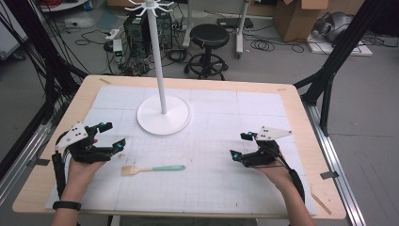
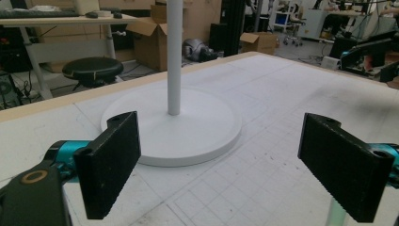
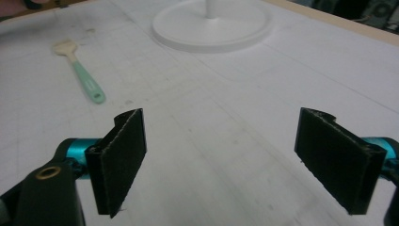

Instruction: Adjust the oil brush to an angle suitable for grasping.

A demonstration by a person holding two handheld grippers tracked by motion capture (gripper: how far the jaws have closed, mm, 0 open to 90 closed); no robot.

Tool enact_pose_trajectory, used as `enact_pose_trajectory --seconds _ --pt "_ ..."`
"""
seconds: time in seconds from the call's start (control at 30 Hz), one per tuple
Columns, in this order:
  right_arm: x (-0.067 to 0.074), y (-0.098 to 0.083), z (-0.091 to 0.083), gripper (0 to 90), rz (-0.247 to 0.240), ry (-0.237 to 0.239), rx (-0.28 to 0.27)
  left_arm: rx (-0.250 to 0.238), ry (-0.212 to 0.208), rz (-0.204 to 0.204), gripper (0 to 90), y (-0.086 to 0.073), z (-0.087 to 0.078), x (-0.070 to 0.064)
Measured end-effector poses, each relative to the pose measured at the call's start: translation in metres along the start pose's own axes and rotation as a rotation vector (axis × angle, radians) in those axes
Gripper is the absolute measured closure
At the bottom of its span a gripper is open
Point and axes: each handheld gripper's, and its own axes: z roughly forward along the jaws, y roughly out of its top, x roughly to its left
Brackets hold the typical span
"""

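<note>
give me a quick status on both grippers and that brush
Left gripper open, empty. Right gripper open, empty. Mint-handled wooden-headed brush flat on white grid mat, nearer left gripper, untouched. White round-based hook stand behind; nothing blocking.

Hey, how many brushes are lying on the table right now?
1: the brush with a mint-green handle lies on the mat near the table's front edge, closer to the left gripper.
</note>
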Motion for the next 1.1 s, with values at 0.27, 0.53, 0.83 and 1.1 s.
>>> enact_pose_trajectory --seconds 0.27,0.53,0.83,1.1 --pt "-0.012 -0.024 -0.029 15.6 0.06 -0.09 -0.049 -0.019 0.01 -0.008 14.0 0.0 0.001 0.002" --pt "-0.02 -0.041 -0.047 15.6 0.103 -0.186 -0.097 -0.019 0.022 -0.004 13.7 -0.001 0.003 0.004" --pt "-0.026 -0.048 -0.053 15.5 0.127 -0.215 -0.101 -0.018 0.024 -0.005 13.1 -0.002 0.006 0.004" --pt "-0.026 -0.048 -0.055 15.4 0.125 -0.231 -0.105 -0.023 0.019 0.001 13.1 0.0 0.005 0.003"
